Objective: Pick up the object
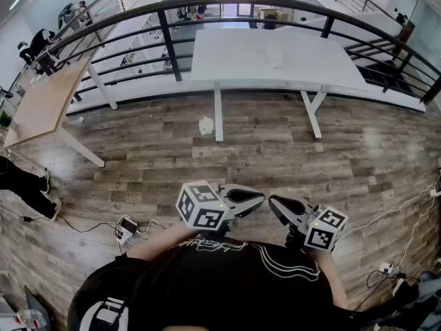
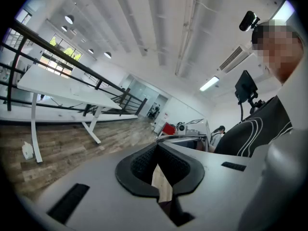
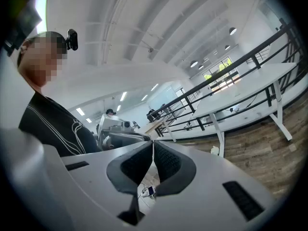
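Holding left gripper (image 1: 256,198) and right gripper (image 1: 275,203) at 6 o'clock, fingers (image 2: 142,164) closed, empty; white object (image 1: 206,125) on floor (image 1: 138,158) at 12 o'clock.

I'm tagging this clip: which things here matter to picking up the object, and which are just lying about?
Job in hand:
left hand-held gripper, shut and empty
right hand-held gripper, shut and empty
small white container on the floor, probably the object

Lying about:
white table
wooden table
power strip with cables
black railing

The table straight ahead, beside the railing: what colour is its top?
White; the table shows best in the head view.
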